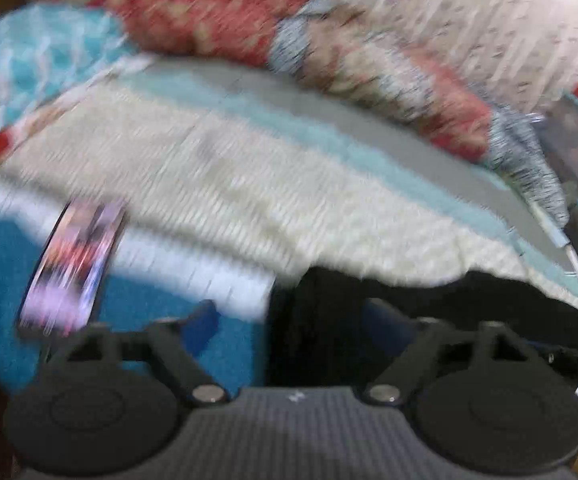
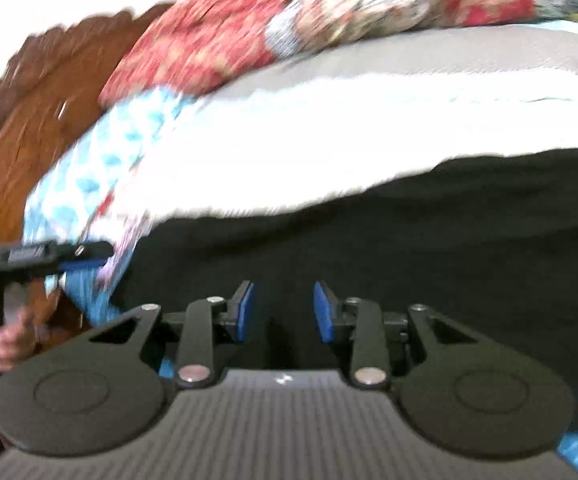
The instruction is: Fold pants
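Note:
The black pants (image 2: 389,232) lie on the bed, filling the lower right of the right wrist view. In the left wrist view they (image 1: 429,320) show at the lower right. My left gripper (image 1: 289,316) is open, its right finger over the pants' edge and its left finger over blue cloth. My right gripper (image 2: 285,312) is open and empty just above the pants, blue pads (image 2: 245,312) apart. The left gripper (image 2: 73,258) also shows at the left edge of the right wrist view. Both views are motion-blurred.
A white ribbed blanket (image 1: 229,184) lies behind the pants. A red floral quilt (image 1: 217,16) is heaped at the back. A phone (image 1: 73,268) lies on blue cloth (image 1: 1,280) at left. A wooden headboard (image 2: 37,120) stands at left.

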Demonstrator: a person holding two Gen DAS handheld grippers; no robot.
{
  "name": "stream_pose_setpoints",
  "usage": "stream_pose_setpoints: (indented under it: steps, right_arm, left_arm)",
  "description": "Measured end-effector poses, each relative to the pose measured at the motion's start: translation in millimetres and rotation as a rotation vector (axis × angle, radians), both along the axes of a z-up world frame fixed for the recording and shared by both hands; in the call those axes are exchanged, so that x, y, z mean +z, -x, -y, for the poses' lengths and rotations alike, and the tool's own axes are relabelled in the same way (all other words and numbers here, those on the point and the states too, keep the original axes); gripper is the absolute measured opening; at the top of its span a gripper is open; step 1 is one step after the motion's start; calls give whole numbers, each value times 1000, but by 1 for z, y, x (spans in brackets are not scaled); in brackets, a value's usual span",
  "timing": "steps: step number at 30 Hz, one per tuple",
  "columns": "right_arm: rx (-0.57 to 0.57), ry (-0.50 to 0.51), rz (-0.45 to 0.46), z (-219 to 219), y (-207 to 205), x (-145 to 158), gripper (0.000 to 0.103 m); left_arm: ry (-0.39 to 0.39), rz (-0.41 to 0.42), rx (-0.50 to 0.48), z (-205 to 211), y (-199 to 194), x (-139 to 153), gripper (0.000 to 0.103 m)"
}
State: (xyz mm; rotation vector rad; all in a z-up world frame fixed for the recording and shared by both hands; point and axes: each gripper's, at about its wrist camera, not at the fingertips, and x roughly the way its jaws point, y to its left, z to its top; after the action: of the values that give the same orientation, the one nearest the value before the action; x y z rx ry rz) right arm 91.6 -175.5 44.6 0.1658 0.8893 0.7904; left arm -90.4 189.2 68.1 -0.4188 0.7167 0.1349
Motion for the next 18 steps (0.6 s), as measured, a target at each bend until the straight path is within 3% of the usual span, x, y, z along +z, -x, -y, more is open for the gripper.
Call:
stream_pose_setpoints:
  steps: [1, 4, 6, 7, 8, 9, 10, 12, 13, 15, 18]
  right_arm:
    - [-30, -9, -9, 5, -6, -1, 36]
    - [-105, -23, -31, 4, -38, 0, 36]
    - [-113, -43, -66, -11, -53, -5, 36]
    - [-103, -58, -79, -15, -58, -6, 35]
    - [-91, -57, -90, -28, -60, -6, 35]
    - [-82, -40, -108, -39, -65, -12, 34]
    - [-66, -19, -140, -54, -66, -18, 34]
    - [-43, 47, -248, -73, -71, -44, 31]
    - [-31, 107, -285, -79, -67, -63, 24]
    - [-33, 116, -191, -79, -56, -68, 20]
    - [-78, 56, -117, -81, -54, -53, 25]
  left_arm:
    - [-1, 4, -27, -1, -13, -1, 103]
    - [11, -74, -63, -5, -58, -20, 102]
    - [18, -105, -103, -1, -74, -32, 84]
    - [17, -124, -131, 5, -79, -39, 58]
    - [16, -134, -152, 10, -82, -44, 47]
    - [-18, -129, -150, 18, -80, -46, 44]
    - [-72, -115, -144, 24, -75, -45, 28]
    - [-108, -84, -125, 29, -67, -42, 23]
    - [-101, -62, -99, 29, -61, -39, 21]
    - [-93, -40, -41, 27, -54, -38, 21]
    - [-106, 5, 41, 35, -48, -36, 20]
